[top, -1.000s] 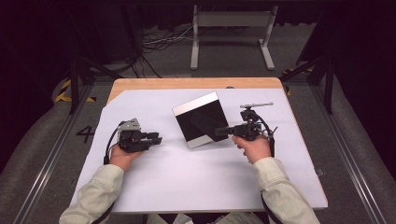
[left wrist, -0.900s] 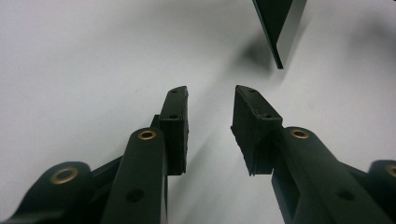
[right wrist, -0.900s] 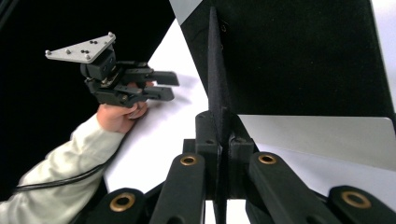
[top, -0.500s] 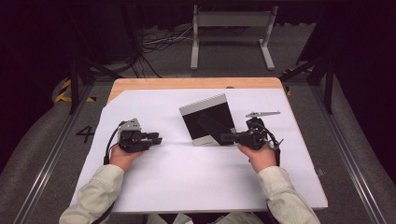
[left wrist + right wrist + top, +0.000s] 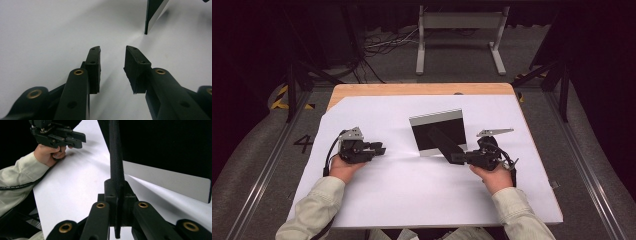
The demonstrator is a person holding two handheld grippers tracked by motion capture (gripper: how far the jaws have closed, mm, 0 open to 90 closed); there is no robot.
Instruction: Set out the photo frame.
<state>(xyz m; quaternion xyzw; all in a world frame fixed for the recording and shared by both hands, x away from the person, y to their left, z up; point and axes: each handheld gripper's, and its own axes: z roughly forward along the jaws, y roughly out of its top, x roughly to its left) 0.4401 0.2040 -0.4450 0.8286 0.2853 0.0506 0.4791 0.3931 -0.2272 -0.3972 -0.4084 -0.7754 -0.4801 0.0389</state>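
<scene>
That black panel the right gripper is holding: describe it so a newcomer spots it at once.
On the white sheet covering the table, look just right of centre. The black panel stands tilted up, clamped at its lower edge by the right gripper. Its pale grey border strip sets it apart.

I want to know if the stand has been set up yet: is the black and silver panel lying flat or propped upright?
Propped upright. The panel stands on its lower edge on the white sheet, its black strut pinched in the right gripper.
</scene>
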